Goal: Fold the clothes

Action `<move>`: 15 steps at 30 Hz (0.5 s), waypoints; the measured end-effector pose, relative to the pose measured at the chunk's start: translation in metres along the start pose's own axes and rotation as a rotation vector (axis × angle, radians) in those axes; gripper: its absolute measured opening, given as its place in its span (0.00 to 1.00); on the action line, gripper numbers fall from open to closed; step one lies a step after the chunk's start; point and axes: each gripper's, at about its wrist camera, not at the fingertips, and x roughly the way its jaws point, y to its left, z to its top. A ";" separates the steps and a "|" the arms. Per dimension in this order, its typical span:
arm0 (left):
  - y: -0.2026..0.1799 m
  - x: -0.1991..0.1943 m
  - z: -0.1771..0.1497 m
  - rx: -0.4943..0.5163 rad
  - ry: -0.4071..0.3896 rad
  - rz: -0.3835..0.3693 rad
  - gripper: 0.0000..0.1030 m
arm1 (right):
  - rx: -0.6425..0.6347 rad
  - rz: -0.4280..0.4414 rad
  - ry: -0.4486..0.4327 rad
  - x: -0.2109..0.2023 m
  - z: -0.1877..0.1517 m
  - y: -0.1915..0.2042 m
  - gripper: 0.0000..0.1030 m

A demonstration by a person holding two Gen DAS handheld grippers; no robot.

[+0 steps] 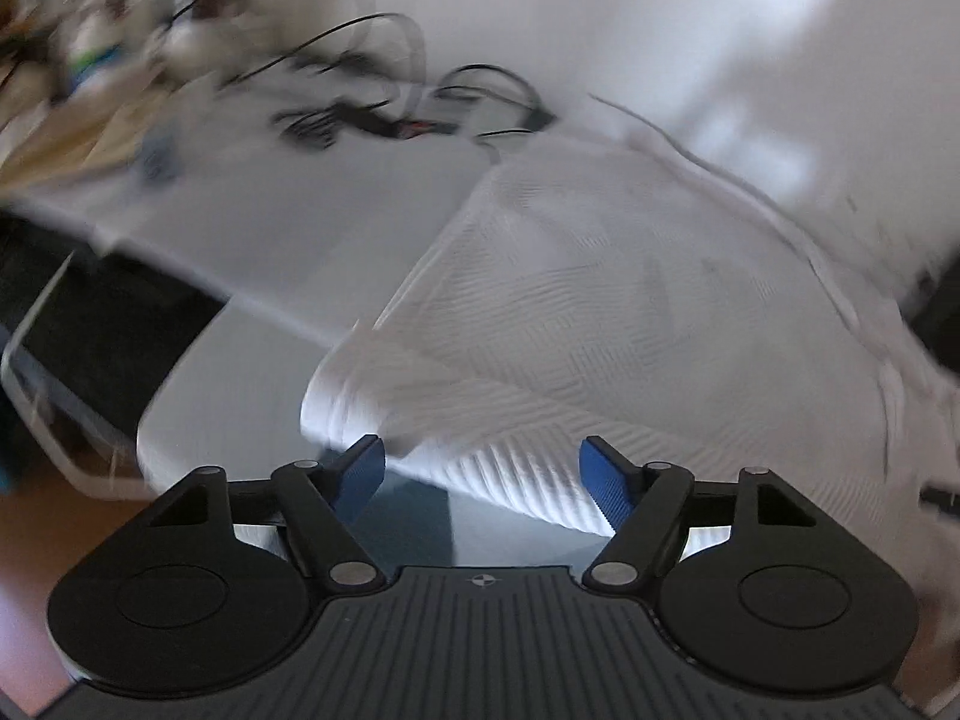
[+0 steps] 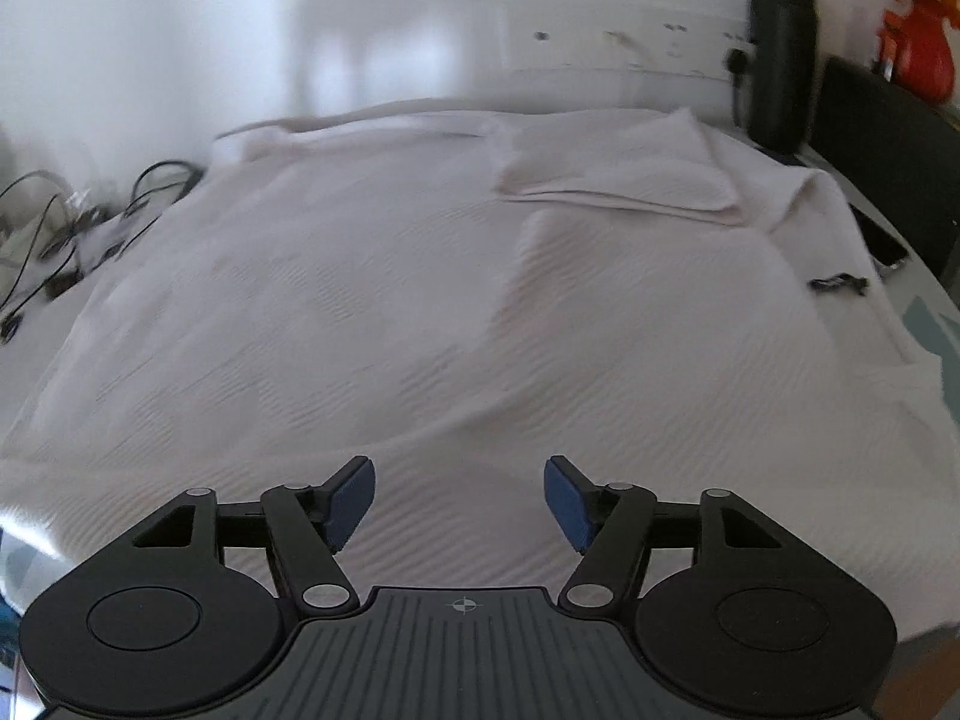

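Note:
A white ribbed garment [image 2: 390, 300] lies spread flat over the table, one sleeve [image 2: 624, 180] folded across its far right part. In the left wrist view the same white garment [image 1: 600, 312] shows a rolled near corner [image 1: 360, 414]. My left gripper [image 1: 483, 471] stands open just above that near edge, nothing between its blue pads [image 1: 603, 480]. My right gripper [image 2: 459, 498] is open too, hovering over the garment's near hem with its blue pads [image 2: 351, 504] apart. The left wrist view is blurred by motion.
Black cables [image 1: 372, 114] lie on the white table [image 1: 270, 228] left of the garment, also seen as cables [image 2: 54, 240] in the right wrist view. A dark bottle [image 2: 780, 54] stands at the back right, beside a phone [image 2: 885, 246] and a dark chair back [image 2: 888, 150].

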 end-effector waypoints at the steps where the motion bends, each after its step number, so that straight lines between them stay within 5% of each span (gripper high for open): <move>1: -0.001 0.000 0.000 0.056 -0.014 0.002 0.71 | -0.011 -0.009 -0.003 0.000 -0.004 0.009 0.66; 7: -0.012 0.004 0.002 0.240 -0.042 -0.066 0.71 | -0.056 -0.068 0.020 0.013 -0.021 0.048 0.65; 10: -0.012 0.026 0.002 0.238 0.047 -0.102 0.71 | -0.088 -0.095 0.000 0.023 -0.028 0.059 0.66; 15: -0.006 0.044 0.004 0.224 0.054 -0.103 0.82 | -0.045 -0.117 -0.035 0.033 -0.026 0.062 0.75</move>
